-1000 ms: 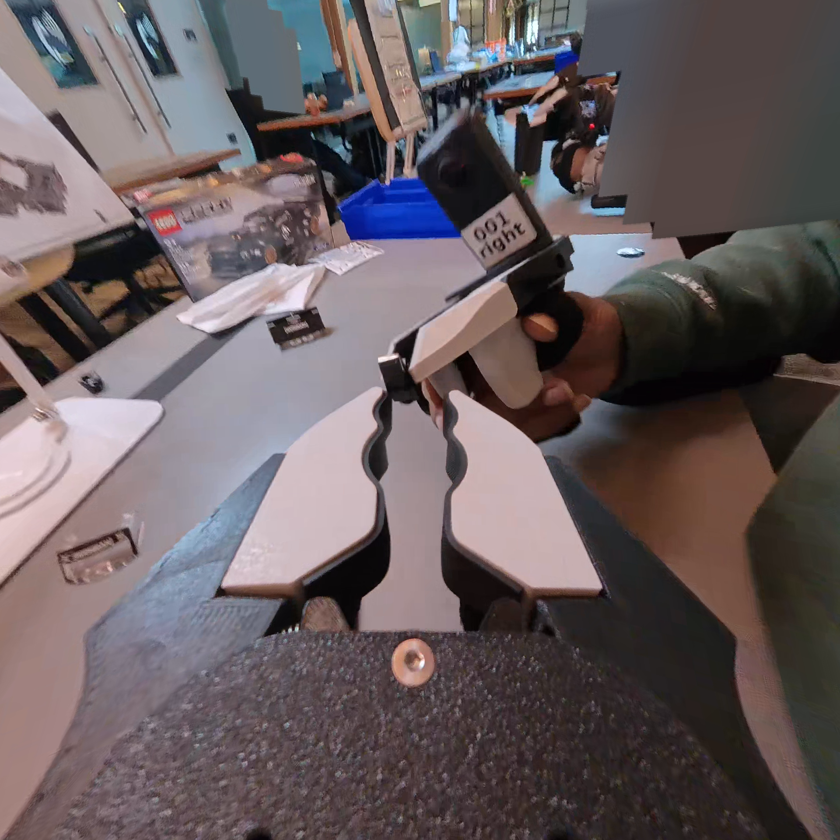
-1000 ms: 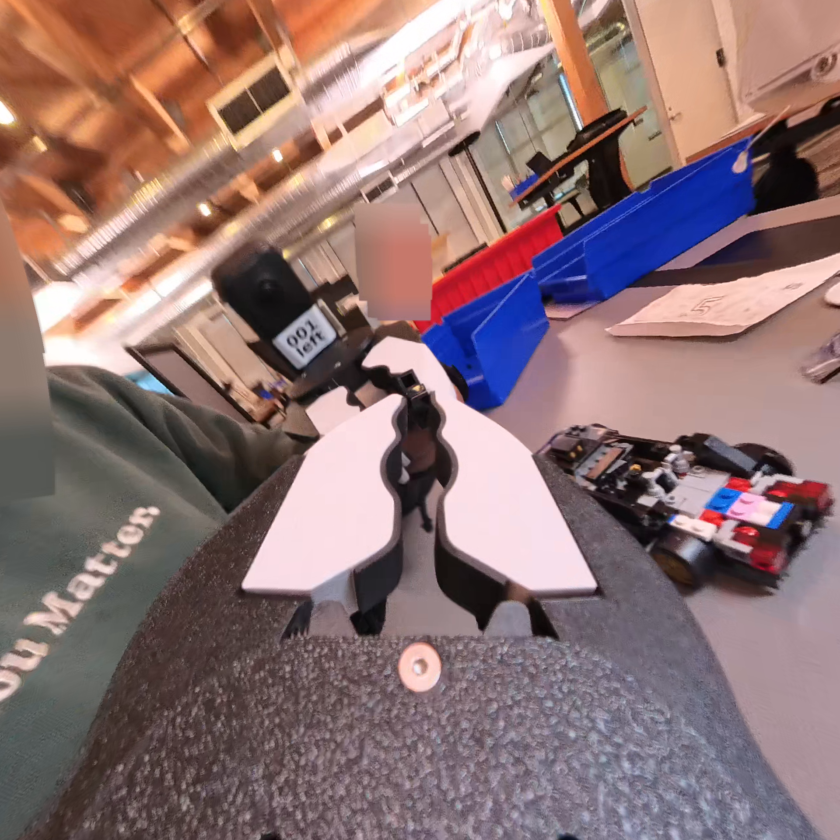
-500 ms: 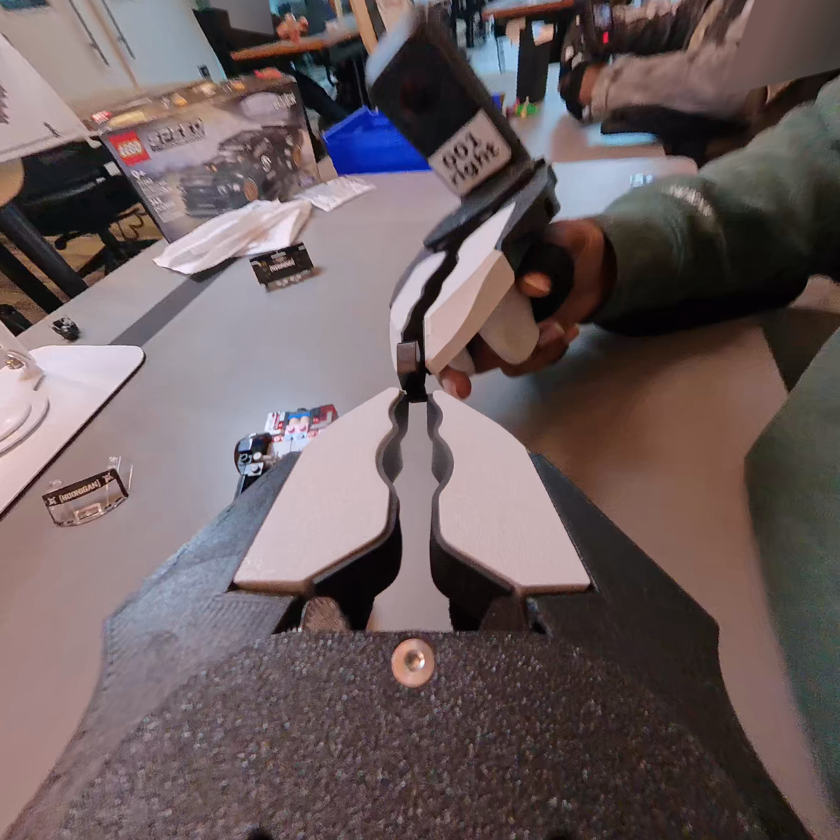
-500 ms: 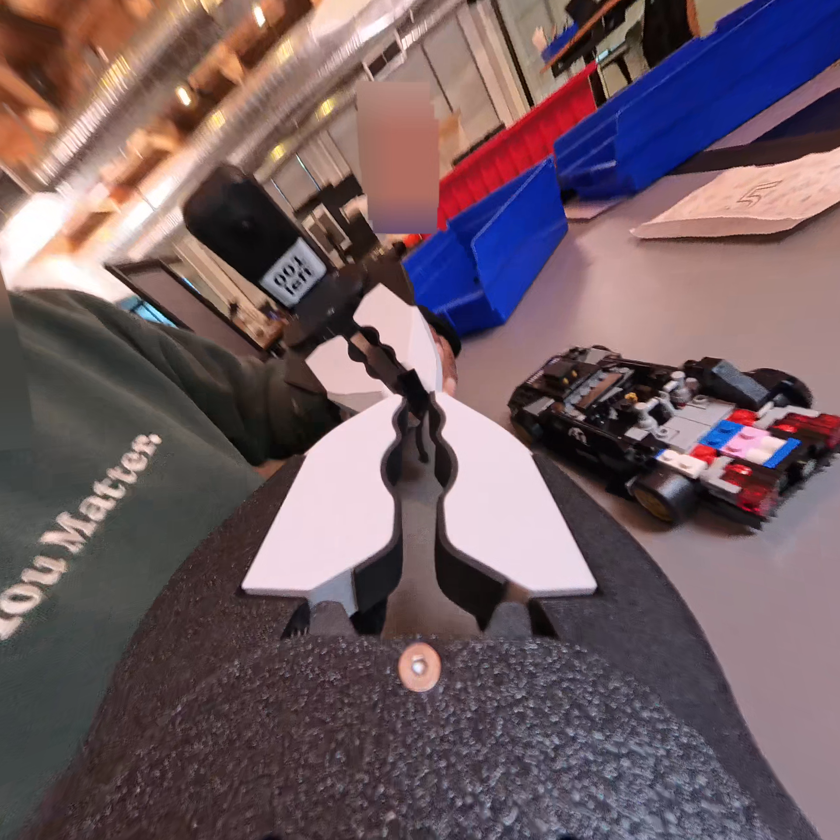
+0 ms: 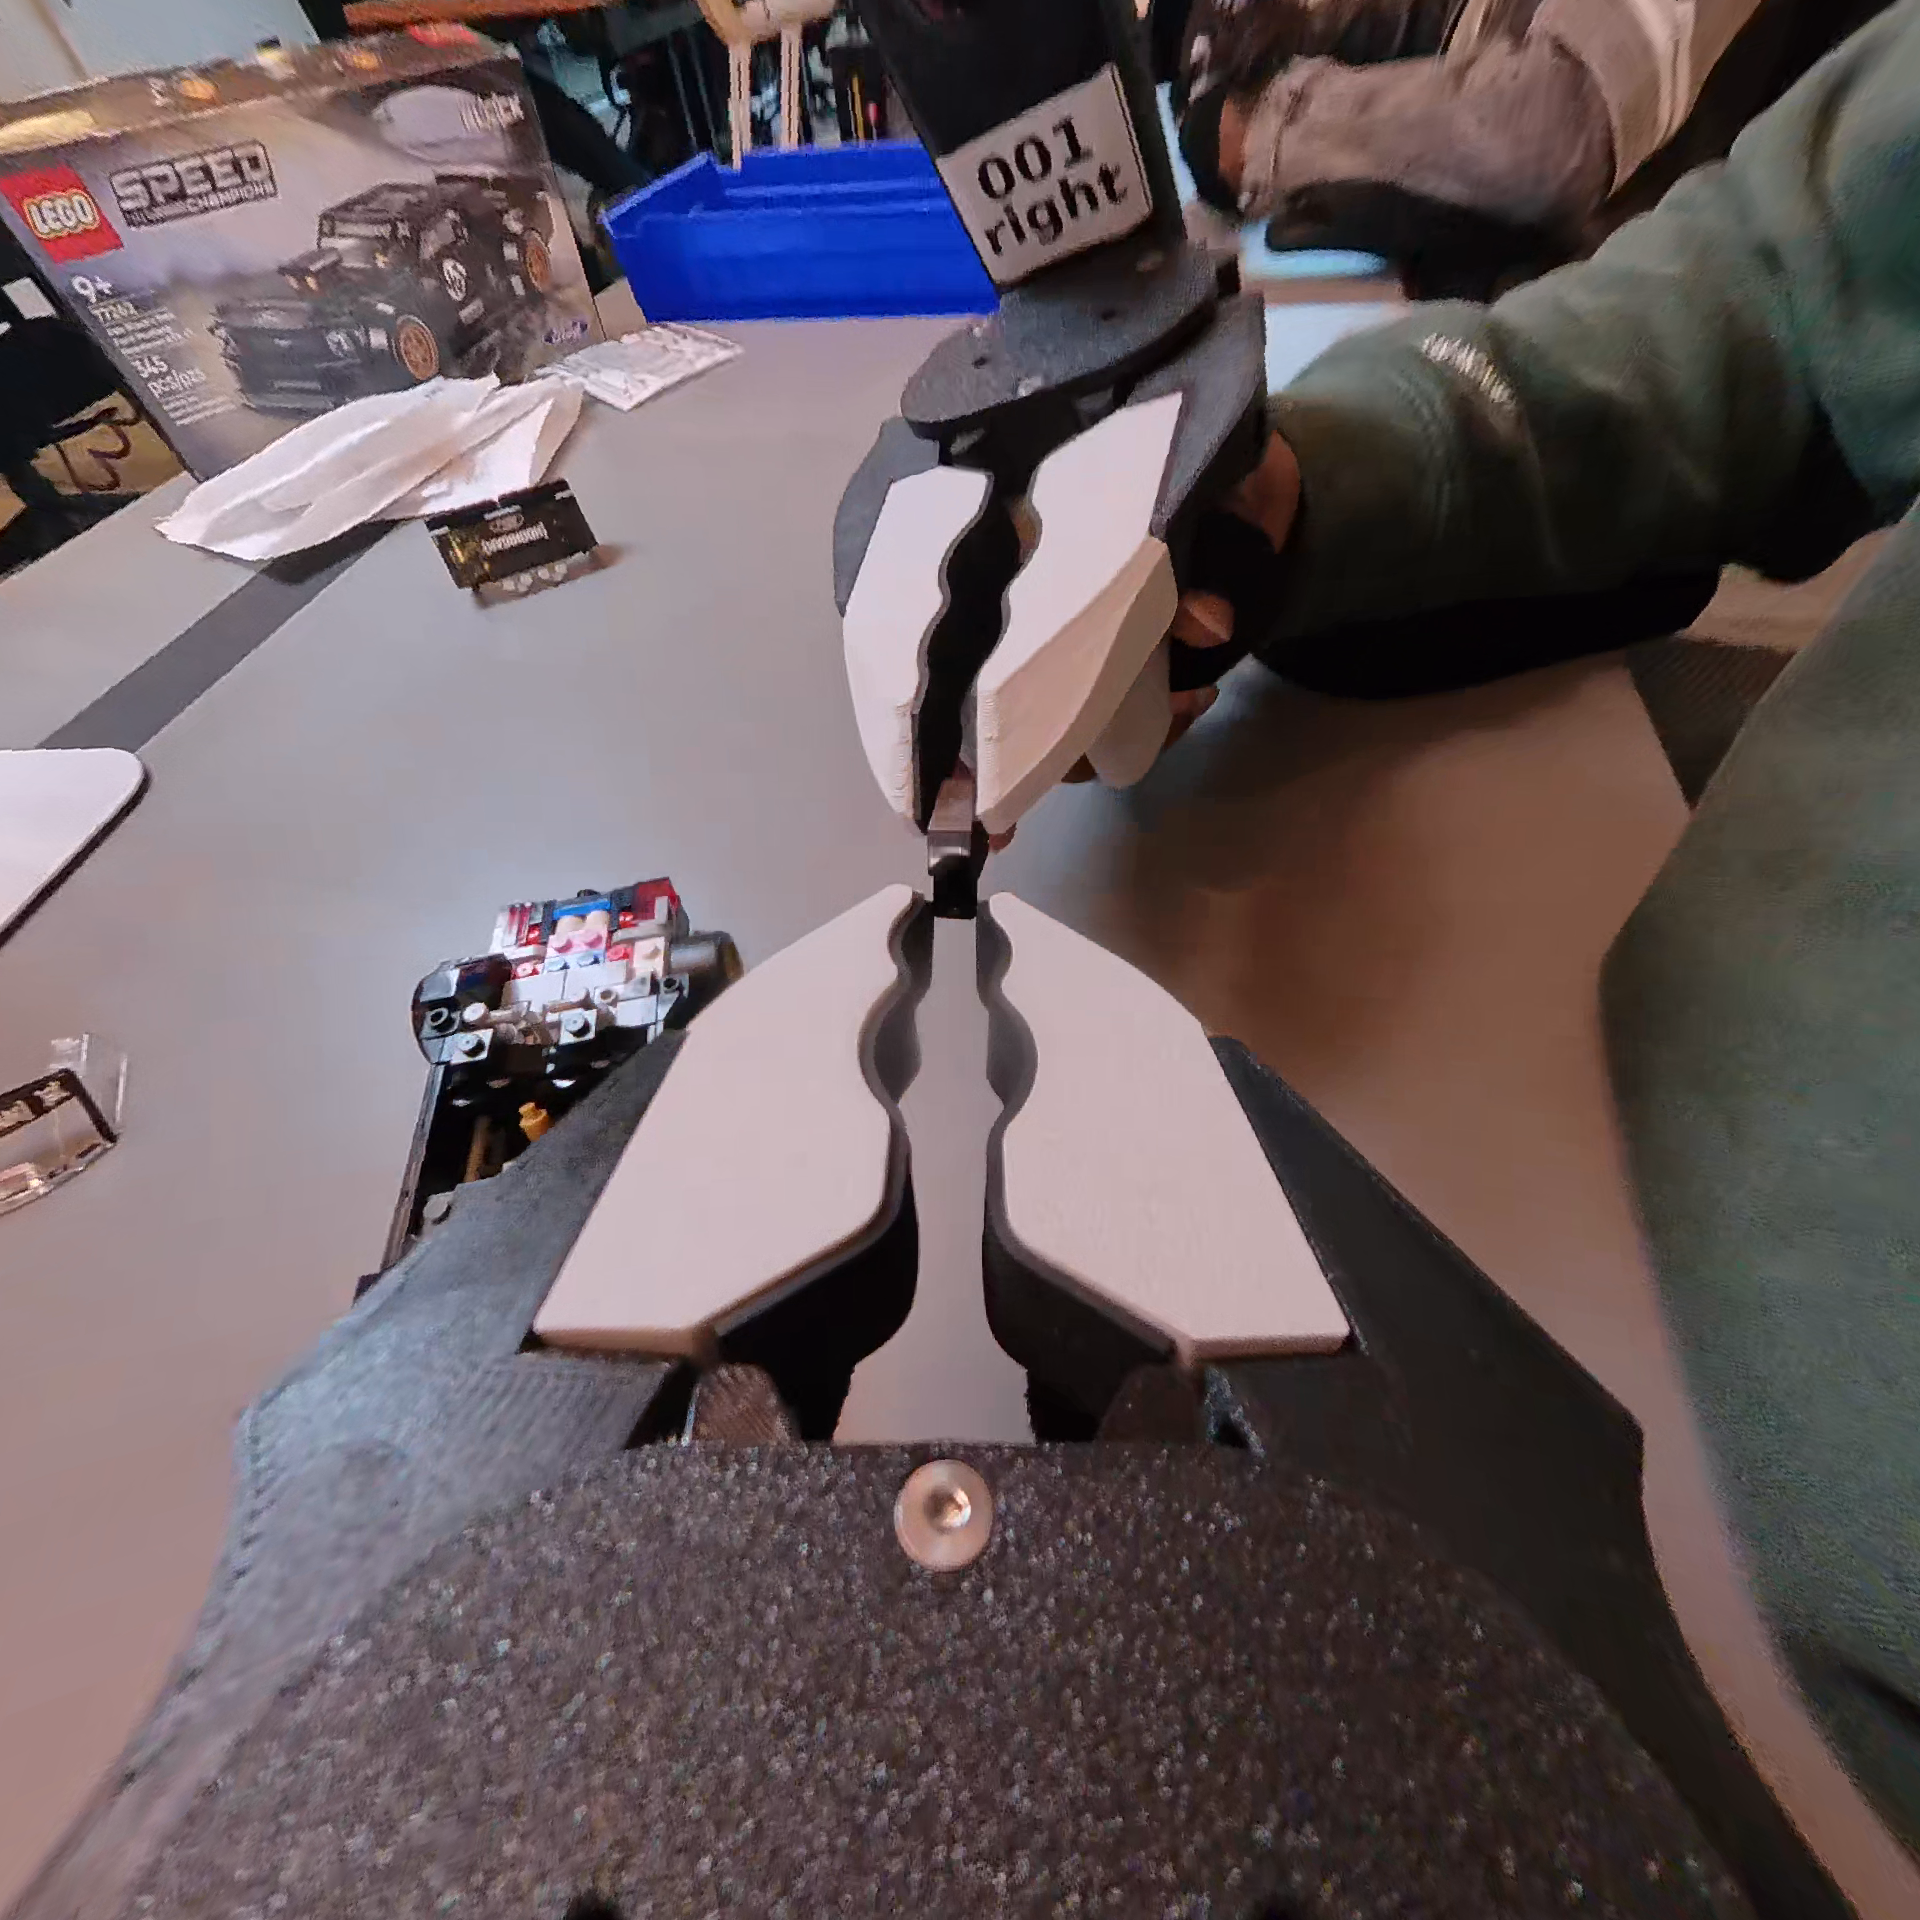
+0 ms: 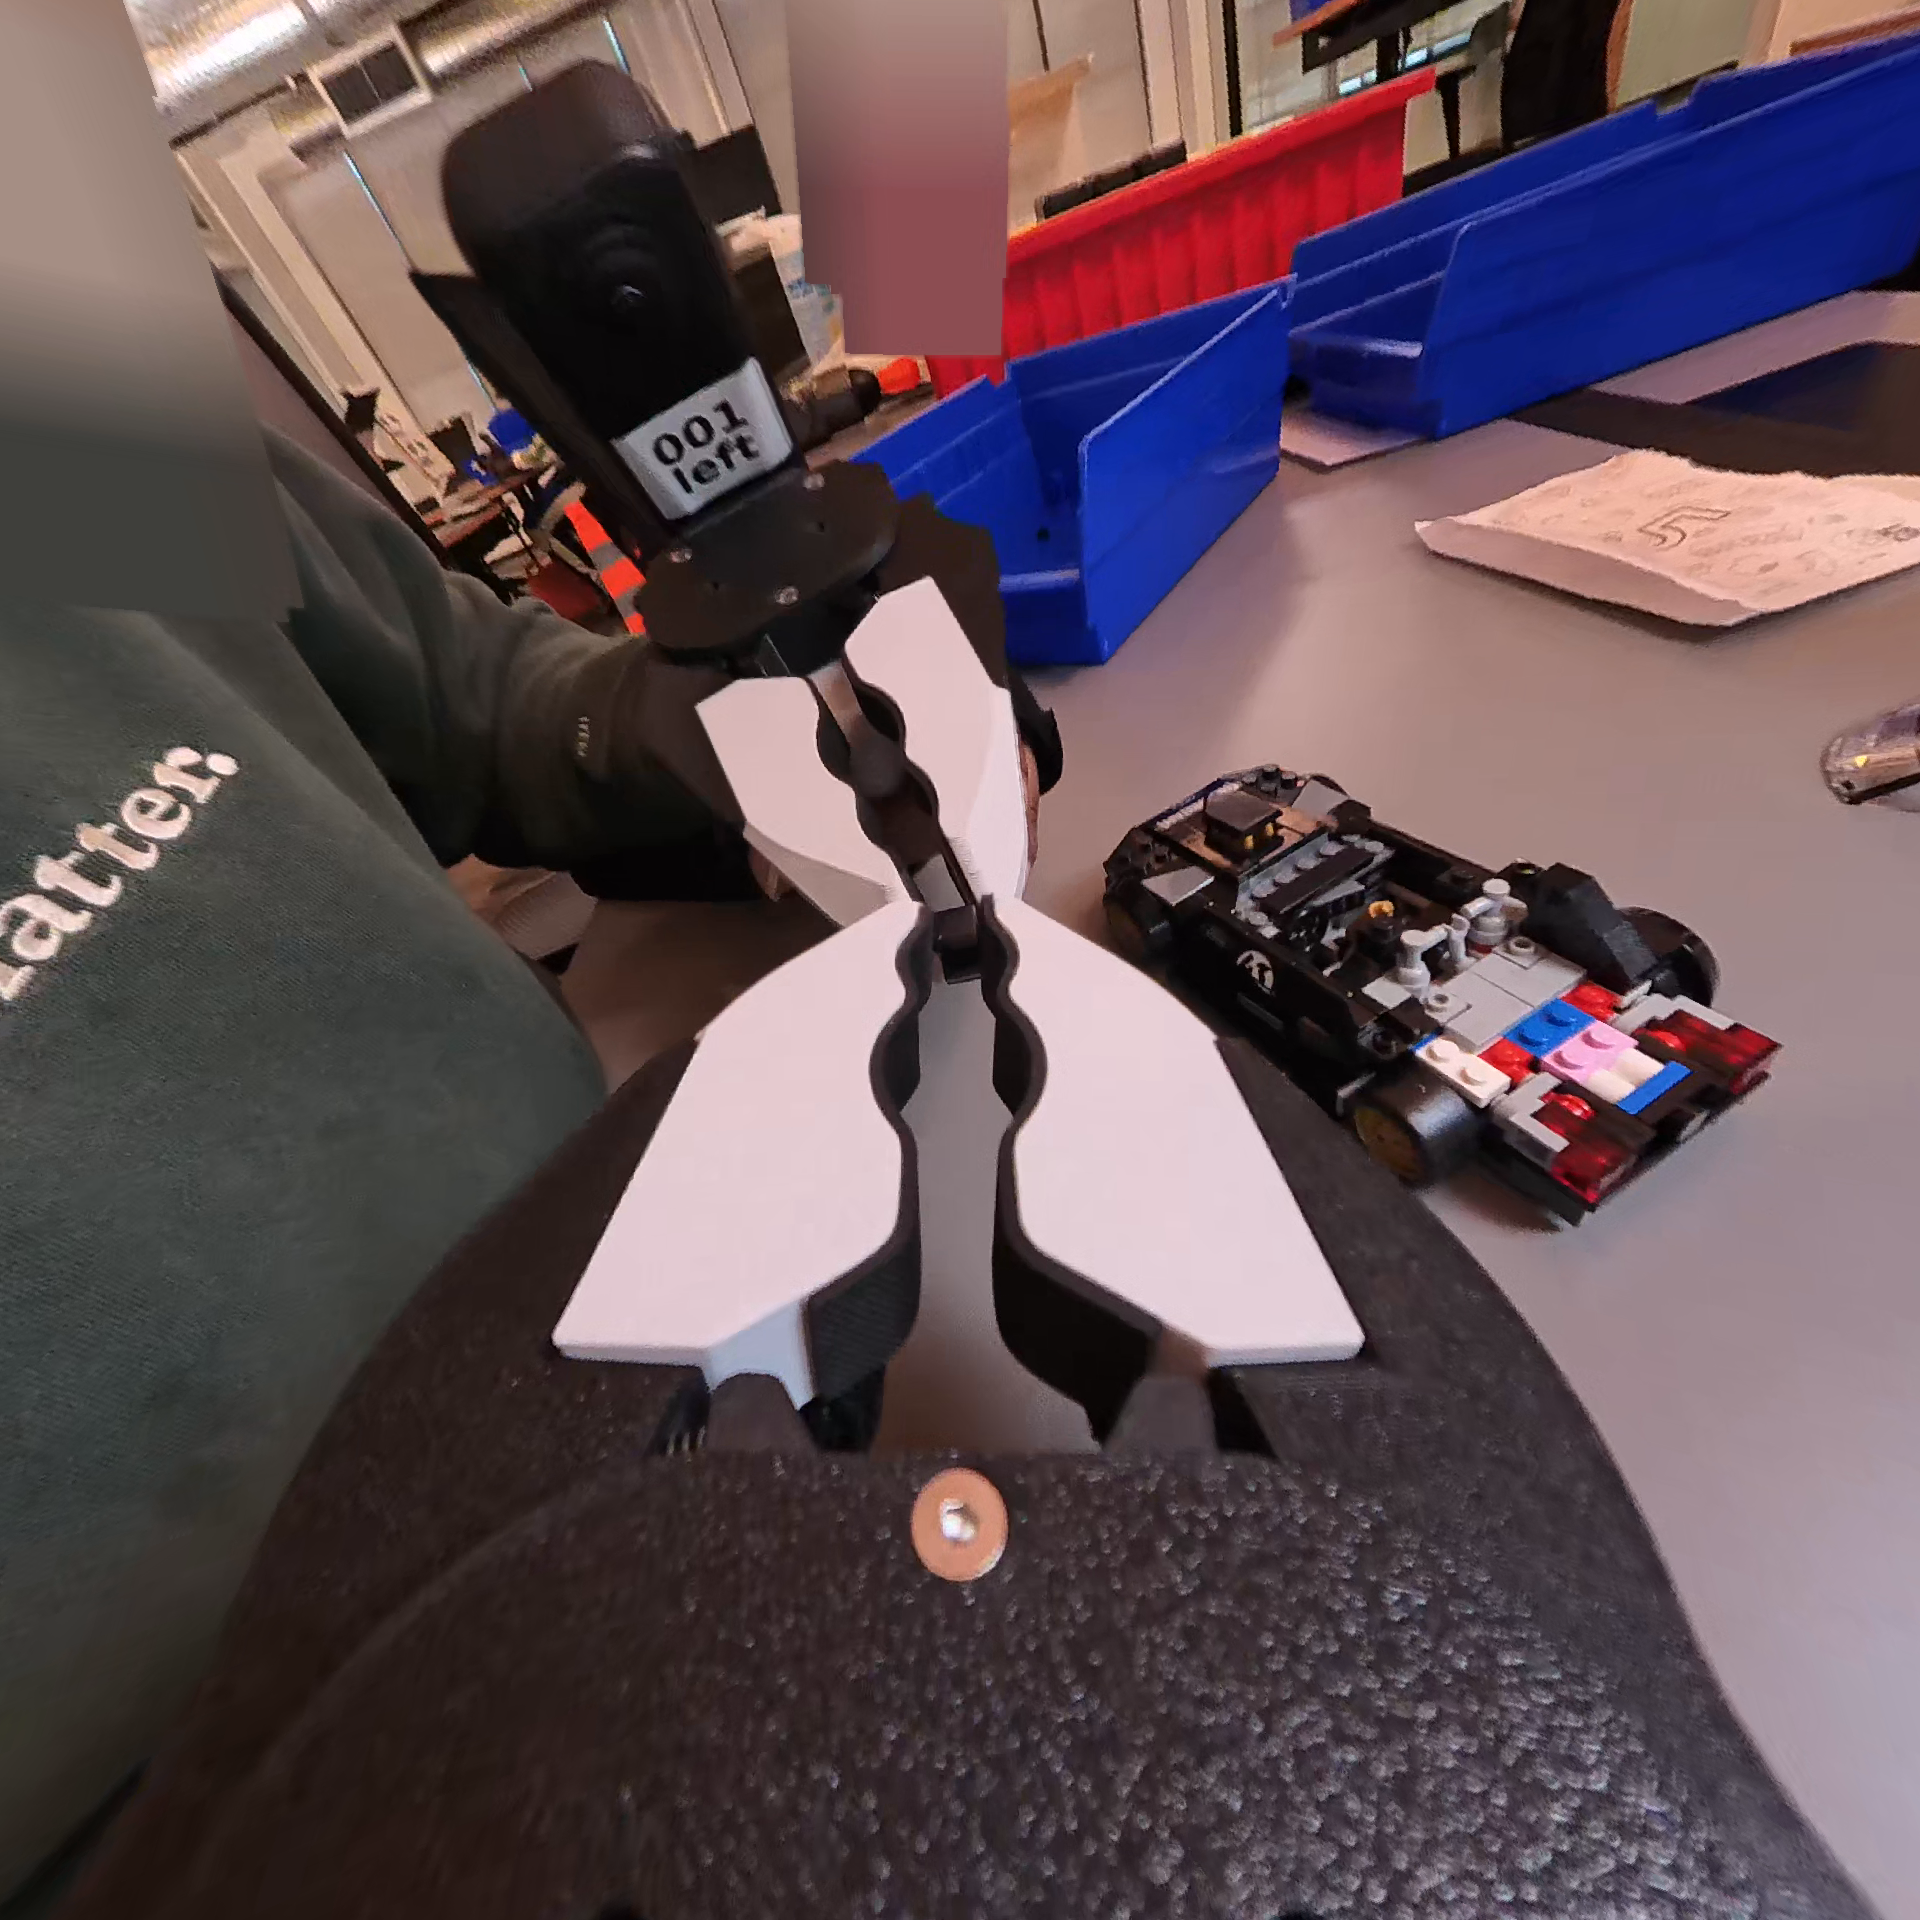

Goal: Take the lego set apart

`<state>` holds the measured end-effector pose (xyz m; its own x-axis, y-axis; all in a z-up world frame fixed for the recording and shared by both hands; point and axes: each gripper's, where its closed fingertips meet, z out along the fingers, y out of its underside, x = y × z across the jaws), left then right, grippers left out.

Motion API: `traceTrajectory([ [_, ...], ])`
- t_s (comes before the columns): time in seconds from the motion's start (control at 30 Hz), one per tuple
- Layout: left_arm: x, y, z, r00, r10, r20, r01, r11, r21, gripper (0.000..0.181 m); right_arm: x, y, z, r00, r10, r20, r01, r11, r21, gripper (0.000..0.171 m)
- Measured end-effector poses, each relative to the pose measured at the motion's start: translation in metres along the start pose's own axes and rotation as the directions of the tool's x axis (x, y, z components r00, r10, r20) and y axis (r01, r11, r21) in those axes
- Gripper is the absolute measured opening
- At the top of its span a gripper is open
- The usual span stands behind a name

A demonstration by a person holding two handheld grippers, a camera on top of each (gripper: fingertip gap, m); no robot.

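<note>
The left gripper [image 5: 951, 914] and right gripper [image 6: 951, 920] meet tip to tip, each pinching one end of a small dark lego piece [image 5: 953, 847] held above the grey table [image 5: 623, 727]. This looks like a sub-piece being split. The lego car [image 6: 1455, 987] sits on the table at three o'clock in the right wrist view. Next, the two grippers likely pull apart.

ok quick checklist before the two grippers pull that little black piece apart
1. Left gripper on the small black piece: ok, tips pinch its near end.
2. Right gripper on its far end: ok.
3. Seam between the halves: cannot tell, too small.
4. Piece held above the table: ok.
5. Lego car out of the pull path: ok, it sits to the side.
</note>
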<state>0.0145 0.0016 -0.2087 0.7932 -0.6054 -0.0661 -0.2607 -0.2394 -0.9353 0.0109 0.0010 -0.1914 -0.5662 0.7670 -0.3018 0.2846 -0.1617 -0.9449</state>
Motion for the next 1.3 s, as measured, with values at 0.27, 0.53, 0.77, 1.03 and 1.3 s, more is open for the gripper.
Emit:
traceTrajectory([
  [0.27,0.007,-0.018,-0.004,0.993,-0.092,-0.080,0.101,0.987,0.121,0.009,-0.012,-0.010,0.001,0.998,-0.047,0.043,0.044,0.996,0.077,0.009],
  [0.53,0.015,-0.008,-0.004,0.979,-0.139,-0.147,0.144,0.989,0.023,0.008,-0.015,0.003,0.001,0.988,-0.153,0.032,0.154,0.988,-0.035,0.009],
  [0.77,0.007,-0.015,-0.007,0.927,-0.304,-0.222,0.329,0.940,0.088,0.009,-0.008,-0.004,0.002,0.998,0.051,0.021,-0.051,0.998,-0.024,0.009],
  [1.03,-0.001,-0.015,-0.010,0.876,-0.399,-0.270,0.440,0.891,0.111,0.003,0.003,-0.019,-0.004,0.725,0.634,0.269,-0.671,0.738,0.069,0.008],
  [1.3,-0.010,-0.015,-0.006,0.964,-0.251,-0.092,0.262,0.954,0.144,0.012,0.009,-0.018,-0.003,0.630,0.715,0.303,-0.764,0.642,0.071,0.008],
])
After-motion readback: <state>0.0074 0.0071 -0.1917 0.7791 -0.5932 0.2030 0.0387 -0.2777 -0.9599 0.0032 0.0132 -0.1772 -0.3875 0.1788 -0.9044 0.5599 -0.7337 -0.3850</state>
